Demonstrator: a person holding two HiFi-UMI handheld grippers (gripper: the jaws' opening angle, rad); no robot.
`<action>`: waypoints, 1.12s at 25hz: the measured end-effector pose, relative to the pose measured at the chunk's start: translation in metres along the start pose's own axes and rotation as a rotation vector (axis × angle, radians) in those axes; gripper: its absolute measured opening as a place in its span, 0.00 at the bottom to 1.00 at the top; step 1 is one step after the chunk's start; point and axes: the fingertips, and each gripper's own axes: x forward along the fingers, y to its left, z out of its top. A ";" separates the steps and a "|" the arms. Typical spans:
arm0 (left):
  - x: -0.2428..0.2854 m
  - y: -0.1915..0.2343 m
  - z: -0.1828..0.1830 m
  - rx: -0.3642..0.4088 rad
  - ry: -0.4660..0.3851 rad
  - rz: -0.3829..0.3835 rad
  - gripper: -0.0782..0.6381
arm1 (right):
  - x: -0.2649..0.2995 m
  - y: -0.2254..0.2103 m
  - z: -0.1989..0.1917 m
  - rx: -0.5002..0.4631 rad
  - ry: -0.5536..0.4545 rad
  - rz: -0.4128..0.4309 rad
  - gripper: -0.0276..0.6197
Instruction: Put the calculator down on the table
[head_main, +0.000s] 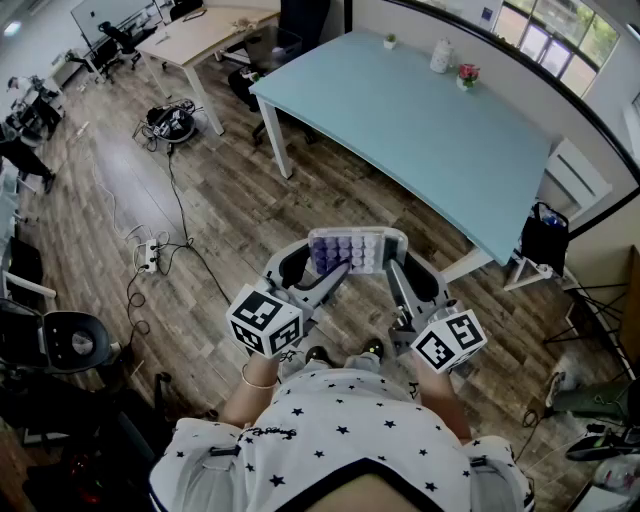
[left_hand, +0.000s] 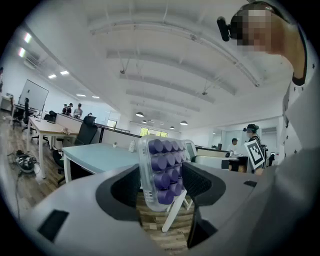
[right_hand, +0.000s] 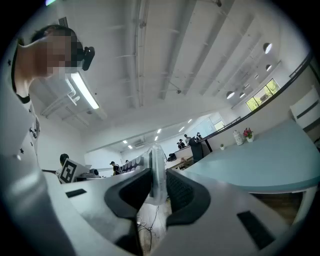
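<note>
1. Starred shirt (head_main: 330, 430) at 6 o'clock, closest in; just beyond it, both grippers raised about level, with calculator (head_main: 357, 250) bridged between them over bare floor (head_main: 220, 220), short of table (head_main: 420, 120).
2. Left gripper (head_main: 325, 265): jaws wide, pads apparently pressing across the keyed face's width. Right gripper (head_main: 395, 268): jaws narrower, clamped on the thin edge.
3. Carry toward 12–1 o'clock and clear the near edge before lowering. Keep the keys up and the body flat, set the back down fully, then ease both grips off together; letting go on one side first probably tips it.
4. Place well inside the near edge, which slants from 11 to 3 o'clock. Plenty of bare top; pots (head_main: 467, 75) sit far off at 1 o'clock. Mind the bag (head_main: 545, 235) at 3 and the cables (head_main: 150, 255) at 9.
</note>
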 end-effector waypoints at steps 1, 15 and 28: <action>0.000 -0.001 0.000 0.001 0.001 -0.002 0.49 | -0.001 0.000 0.000 0.000 -0.002 -0.002 0.18; 0.029 -0.036 -0.005 0.022 0.025 -0.067 0.49 | -0.039 -0.025 0.009 0.016 -0.033 -0.075 0.19; 0.073 -0.067 -0.007 0.051 0.033 -0.082 0.49 | -0.067 -0.067 0.024 0.026 -0.058 -0.096 0.19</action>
